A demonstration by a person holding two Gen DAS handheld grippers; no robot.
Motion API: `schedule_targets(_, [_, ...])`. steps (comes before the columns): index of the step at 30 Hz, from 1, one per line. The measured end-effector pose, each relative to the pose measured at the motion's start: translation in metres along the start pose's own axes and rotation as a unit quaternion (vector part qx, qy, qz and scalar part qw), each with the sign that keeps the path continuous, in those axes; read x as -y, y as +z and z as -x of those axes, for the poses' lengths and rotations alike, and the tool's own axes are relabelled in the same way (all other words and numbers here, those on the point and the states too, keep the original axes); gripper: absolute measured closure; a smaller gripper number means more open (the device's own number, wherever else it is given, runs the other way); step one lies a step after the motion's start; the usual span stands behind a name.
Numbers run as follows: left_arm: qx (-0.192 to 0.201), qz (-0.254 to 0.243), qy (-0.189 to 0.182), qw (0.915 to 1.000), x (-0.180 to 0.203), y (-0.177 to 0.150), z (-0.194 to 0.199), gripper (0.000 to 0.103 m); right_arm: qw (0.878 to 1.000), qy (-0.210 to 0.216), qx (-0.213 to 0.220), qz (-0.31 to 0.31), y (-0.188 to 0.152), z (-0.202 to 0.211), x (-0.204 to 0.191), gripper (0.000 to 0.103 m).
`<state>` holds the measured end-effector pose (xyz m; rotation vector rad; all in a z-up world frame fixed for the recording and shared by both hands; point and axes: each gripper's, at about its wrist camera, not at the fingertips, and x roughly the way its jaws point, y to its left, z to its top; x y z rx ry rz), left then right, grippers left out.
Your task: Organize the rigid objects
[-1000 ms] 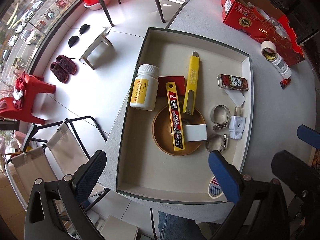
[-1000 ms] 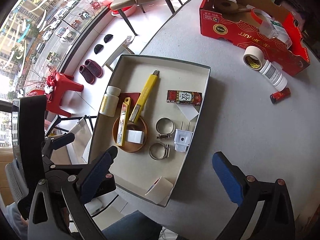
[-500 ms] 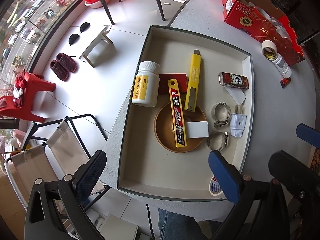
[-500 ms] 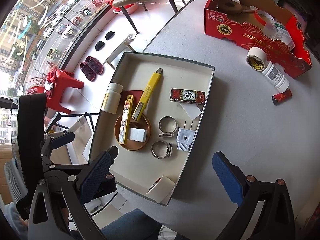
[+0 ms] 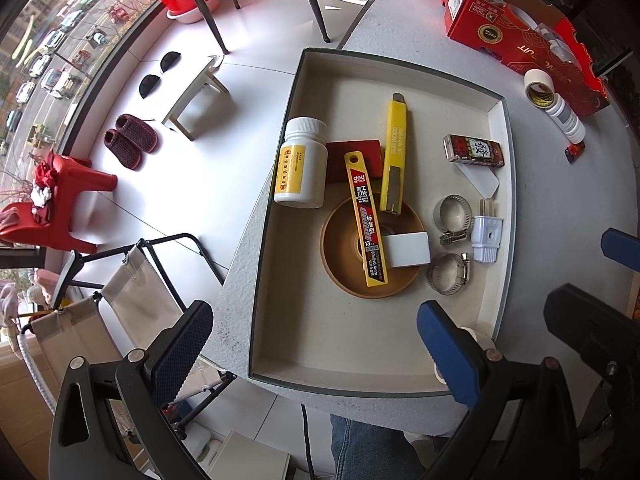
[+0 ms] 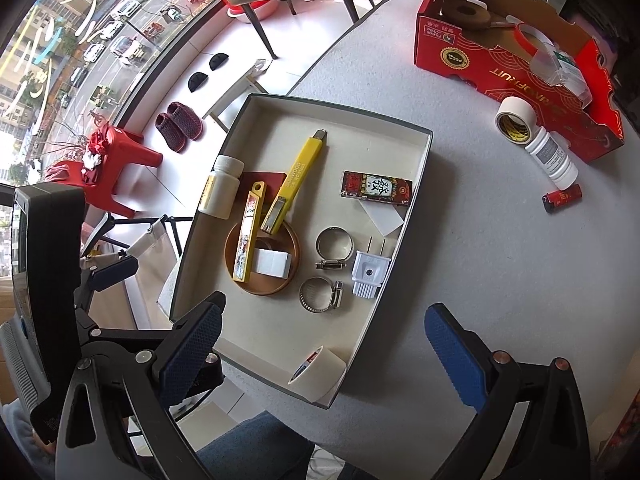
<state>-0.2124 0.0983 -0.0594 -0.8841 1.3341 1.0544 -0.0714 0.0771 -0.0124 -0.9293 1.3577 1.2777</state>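
Hovering above the tray (image 6: 416, 184), both grippers empty. Left gripper (image 5: 316, 344) has fingers spread wide, nothing between them; right gripper (image 6: 324, 344) likewise wide apart, nothing held.

Tray sits at the table (image 6: 500, 264) edge, one long side at or just past the rim, floor below. Inside: white bottle (image 5: 301, 162) lying down, yellow knife (image 5: 394, 152) with its end resting on the brown dish (image 5: 352, 276), blade pack (image 5: 366, 220) lying across the same dish, white block (image 5: 406, 249) in the dish, two hose clamps (image 5: 451, 214), white plug (image 5: 487, 236), red card (image 5: 356, 156) partly under the pack, small printed box (image 5: 474, 151), tape roll (image 6: 318, 370) leaning in the near corner.

Still outside, by the red carton (image 6: 516, 60): second tape roll (image 6: 515, 120), small bottle (image 6: 552, 158), red battery (image 6: 562, 198). Likely these go next.

Risks, as judged:
- Knife and pack are stacked loosely on the dish; a nudge to any one tips the others or slides the block.
- Bottle is round and on its side, so a glancing finger rolls it.
- Clamps are thin, springy metal; a pinch off-centre could flick one out.
- Pushing the tray toward the edge could send it over.
- Battery rolls freely on bare table if grabbed off-centre.
- Leaning tape roll may topple when the tray is bumped.
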Motion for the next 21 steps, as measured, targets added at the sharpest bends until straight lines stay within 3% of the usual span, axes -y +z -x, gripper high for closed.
schedule_targets(21, [-0.012, 0.017, -0.015, 0.9997, -0.012, -0.002, -0.008, 0.001, 1.0, -0.004, -0.005, 0.004, 0.002, -0.004, -0.004, 0.001])
